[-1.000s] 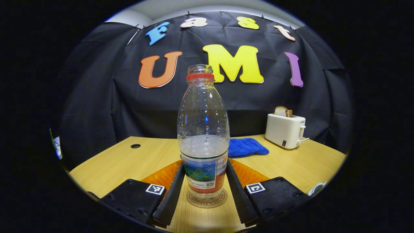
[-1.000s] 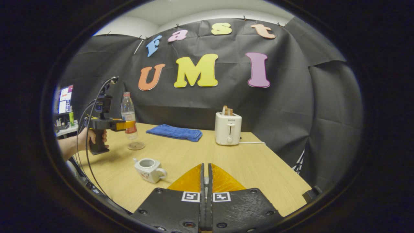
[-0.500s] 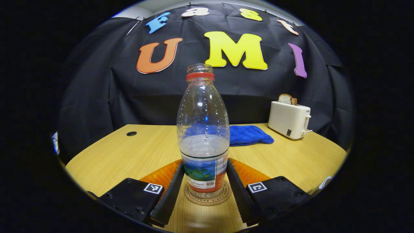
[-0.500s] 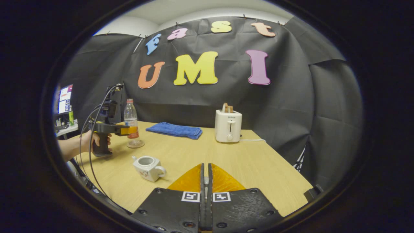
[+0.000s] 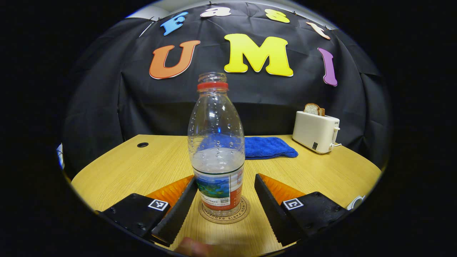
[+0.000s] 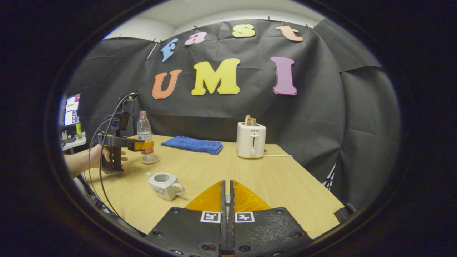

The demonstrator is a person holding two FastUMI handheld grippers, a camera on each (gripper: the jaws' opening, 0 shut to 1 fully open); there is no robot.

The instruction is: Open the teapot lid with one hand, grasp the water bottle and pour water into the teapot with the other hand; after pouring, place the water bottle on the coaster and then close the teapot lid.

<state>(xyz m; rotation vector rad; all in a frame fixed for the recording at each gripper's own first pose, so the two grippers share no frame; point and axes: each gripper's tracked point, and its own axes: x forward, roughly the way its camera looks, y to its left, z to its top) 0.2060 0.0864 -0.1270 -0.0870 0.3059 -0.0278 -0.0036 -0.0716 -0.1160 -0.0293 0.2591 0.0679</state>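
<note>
The clear water bottle [image 5: 216,150], red ring at its neck and no cap, stands upright on the round coaster [image 5: 224,215], about a third full. My left gripper [image 5: 225,178] is open, one finger on each side of the bottle's label, the right-hand finger clearly apart from it. In the right gripper view a hand [image 6: 94,157] holds that gripper [image 6: 142,145] by the bottle [image 6: 144,132]. The white teapot [image 6: 163,185] sits lidless on the table. My right gripper [image 6: 227,184] hangs above the table, shut, with a pale sliver of the lid between its fingers.
A white toaster [image 5: 316,131] with a slice of bread stands at the back right, and a folded blue cloth [image 5: 267,147] lies behind the bottle. A cable hole [image 5: 142,145] marks the wooden table's far left. A monitor [image 6: 71,109] stands beyond the table's left edge.
The bottle came down onto the coaster and my left gripper's fingers spread away from it. My right gripper has stayed in place, still shut.
</note>
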